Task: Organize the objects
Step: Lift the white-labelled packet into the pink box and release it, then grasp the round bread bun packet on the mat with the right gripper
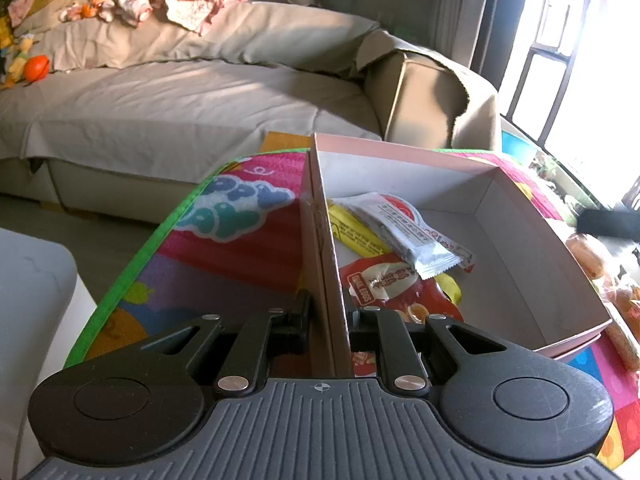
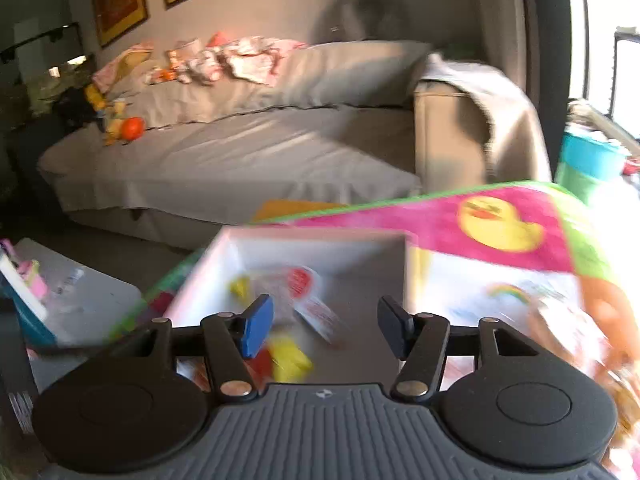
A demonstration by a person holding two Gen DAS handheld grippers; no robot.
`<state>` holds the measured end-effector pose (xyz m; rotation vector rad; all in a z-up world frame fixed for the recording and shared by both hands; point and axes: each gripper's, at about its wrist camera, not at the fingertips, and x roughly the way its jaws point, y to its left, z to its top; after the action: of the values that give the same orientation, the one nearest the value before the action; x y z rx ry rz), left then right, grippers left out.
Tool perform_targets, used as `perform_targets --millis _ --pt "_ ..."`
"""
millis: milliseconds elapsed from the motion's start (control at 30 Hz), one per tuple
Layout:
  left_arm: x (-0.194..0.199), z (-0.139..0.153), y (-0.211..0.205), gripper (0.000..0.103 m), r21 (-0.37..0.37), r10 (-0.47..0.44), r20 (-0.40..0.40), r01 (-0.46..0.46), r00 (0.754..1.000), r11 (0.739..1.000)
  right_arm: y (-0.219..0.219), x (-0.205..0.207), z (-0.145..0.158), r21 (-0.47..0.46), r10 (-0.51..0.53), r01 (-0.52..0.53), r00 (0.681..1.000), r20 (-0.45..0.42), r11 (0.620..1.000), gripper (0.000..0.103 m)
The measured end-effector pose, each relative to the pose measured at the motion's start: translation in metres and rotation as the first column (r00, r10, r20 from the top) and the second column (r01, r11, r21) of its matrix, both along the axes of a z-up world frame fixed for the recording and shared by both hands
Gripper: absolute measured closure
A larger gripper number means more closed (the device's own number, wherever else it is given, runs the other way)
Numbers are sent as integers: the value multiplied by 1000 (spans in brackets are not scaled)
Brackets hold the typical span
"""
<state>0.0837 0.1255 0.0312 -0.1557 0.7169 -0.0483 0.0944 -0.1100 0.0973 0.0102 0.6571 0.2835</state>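
Observation:
A pink cardboard box [image 1: 532, 248] with a white inside lies on a colourful play mat [image 1: 240, 240]. My left gripper [image 1: 328, 316] is shut on the box's left wall [image 1: 320, 216], one finger outside and one inside. In the box lie a silver snack packet [image 1: 416, 236], a yellow packet [image 1: 356, 232] and a red quail-egg pouch [image 1: 396, 288]. In the blurred right wrist view my right gripper [image 2: 324, 328] is open and empty above the box [image 2: 304, 240], over the blurred packets [image 2: 296, 320].
A beige sofa [image 1: 180, 92] with clothes and an orange toy [image 1: 36, 66] stands behind the mat. More packaged snacks [image 1: 600, 264] lie on the mat right of the box. A white table [image 2: 80, 292] stands at the left. A window is at the right.

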Motion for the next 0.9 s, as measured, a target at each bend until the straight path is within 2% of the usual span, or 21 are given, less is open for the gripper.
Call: perform_targets --millis 100,200,367,500,633,700,833,900 --pt "0 0 0 87 2 1 -2 -1 1000 1000 -28 -27 -7 -66 -80 83 996 43 994 36" --pt "0 0 0 87 0 2 -1 -2 1000 1000 -62 -43 -16 -98 -146 148 989 26 984 33" --pt "0 0 0 87 0 2 -3 -2 1000 1000 -100 -60 -41 -235 -253 251 967 26 939 30" --pt "0 -1 0 87 0 3 -6 -3 1000 1000 -119 -67 -60 -194 -282 266 957 -62 944 30" --pt "-1 -1 -1 87 1 2 -9 -2 1000 1000 -110 -71 -71 -131 -255 240 959 -122 962 30" --pt "-1 -1 -1 87 2 2 -9 -2 1000 1000 -103 -72 -73 -119 -229 215 966 -118 969 25" --pt "-1 -1 0 87 5 0 -10 0 1000 1000 -93 -69 -67 -50 -137 132 984 -114 990 25" --pt "-1 -1 0 87 5 1 -10 -1 1000 1000 -90 -62 -55 -76 -129 124 989 -67 989 25"
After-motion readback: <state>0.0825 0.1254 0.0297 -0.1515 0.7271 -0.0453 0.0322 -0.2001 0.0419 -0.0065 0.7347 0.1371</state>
